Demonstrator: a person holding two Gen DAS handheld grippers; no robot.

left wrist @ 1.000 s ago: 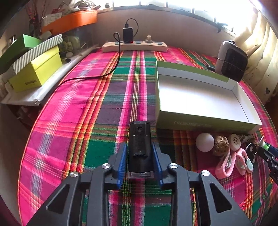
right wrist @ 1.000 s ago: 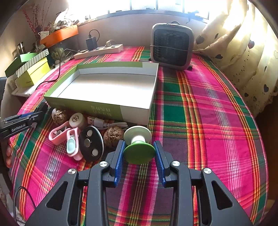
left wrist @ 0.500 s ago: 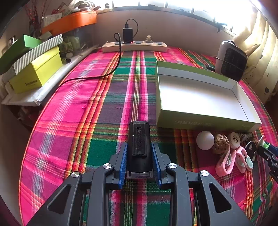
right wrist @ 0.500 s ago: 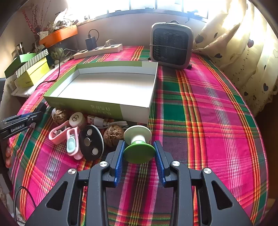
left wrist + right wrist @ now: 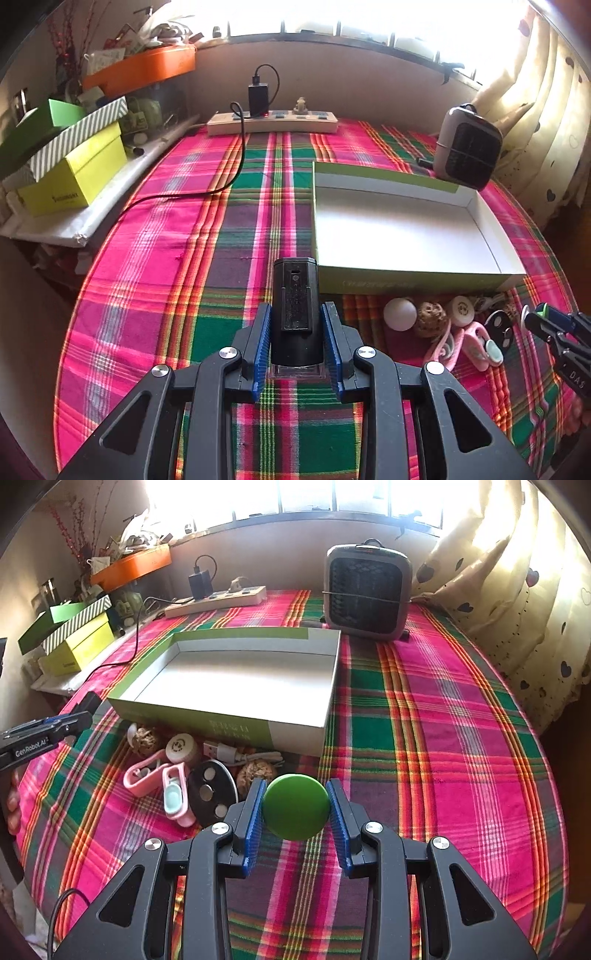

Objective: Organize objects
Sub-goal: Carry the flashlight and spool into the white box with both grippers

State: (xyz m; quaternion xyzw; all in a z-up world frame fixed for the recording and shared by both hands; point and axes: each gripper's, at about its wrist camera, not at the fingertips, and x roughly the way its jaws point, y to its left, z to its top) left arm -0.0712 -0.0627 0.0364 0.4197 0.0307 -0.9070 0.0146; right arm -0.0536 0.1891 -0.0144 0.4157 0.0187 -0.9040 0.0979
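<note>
My left gripper (image 5: 296, 307) is shut on a black block-shaped device (image 5: 294, 280), which stands up between the blue pads just left of the box's near corner. The open shallow box (image 5: 406, 282), green outside and white inside, holds nothing. My right gripper (image 5: 295, 784) is shut on a round green piece (image 5: 296, 806); its flat green face fills the gap. Small items lie in front of the box (image 5: 207, 723): pink clips (image 5: 147, 775), a black disc (image 5: 212, 794), walnut-like balls (image 5: 255, 770), a white cable (image 5: 229, 753) and a white ball (image 5: 399, 314).
A plaid cloth covers the table. A power strip (image 5: 271, 122) with a black cable (image 5: 207, 188) lies at the back, and a grey heater (image 5: 367, 590) stands behind the box. Stacked green boxes (image 5: 70, 177) sit at the left edge; curtains hang on the right.
The green piece has tipped between the right pads: its white stem showed before, now only the green face shows. The left gripper and its black device have barely shifted.
</note>
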